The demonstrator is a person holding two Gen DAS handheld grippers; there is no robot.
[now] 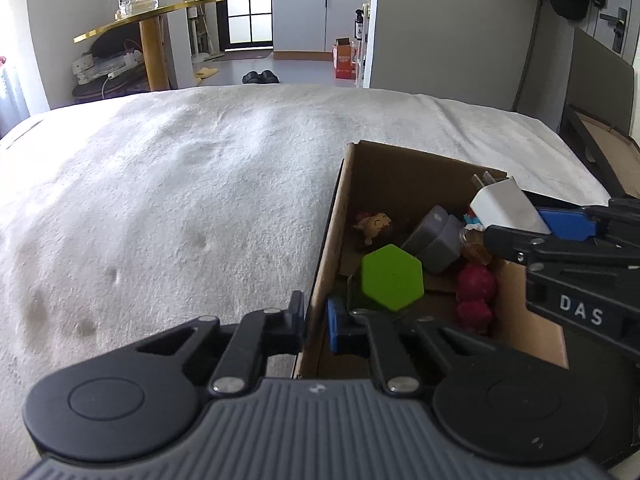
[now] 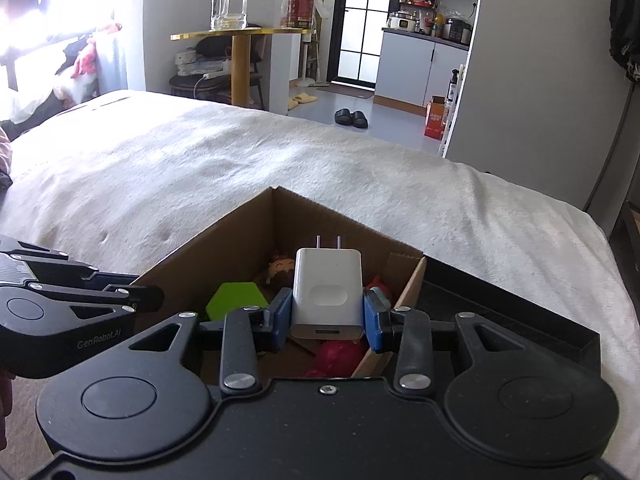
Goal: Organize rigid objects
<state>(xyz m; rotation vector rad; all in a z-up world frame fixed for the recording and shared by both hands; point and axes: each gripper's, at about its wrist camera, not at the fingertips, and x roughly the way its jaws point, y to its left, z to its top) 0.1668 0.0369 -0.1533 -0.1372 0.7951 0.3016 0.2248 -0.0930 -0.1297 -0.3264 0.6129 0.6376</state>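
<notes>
Nearest the left wrist camera, the left gripper (image 1: 316, 322) has its two fingers clamped together on the near left wall of the cardboard box (image 1: 326, 240), one finger outside the wall and the blue-padded one inside. The box sits on a cream fleece blanket (image 1: 160, 200) spread over a bed.

In the right wrist view, the right gripper (image 2: 327, 312) is clamped on a white wall charger (image 2: 327, 292), its blue pads (image 2: 282, 316) pressing the charger's two sides. The charger stands prongs up and away from the camera, with its USB port facing the camera. It is held above the open box, over the things already inside.

Inside the box lie a green hexagonal block (image 1: 392, 278) near the left wall, a red knobbly toy (image 1: 476, 292) to its right, a grey rounded case (image 1: 438, 238) tilted just beyond them, and a small cartoon figurine (image 1: 374, 224) toward the far left corner. A small red and blue toy (image 2: 378, 286) shows beside the right pad, partly hidden.

To the right of the box a black tray or lid (image 2: 516, 316) touches its right wall.

Beyond the bed, a gold round table (image 2: 240, 34) carries a clear glass jar (image 2: 229, 0) and a red tin (image 2: 298, 10). Black slippers (image 2: 352, 117) lie on the grey floor, with white kitchen cabinets (image 2: 420, 66) farthest off.
</notes>
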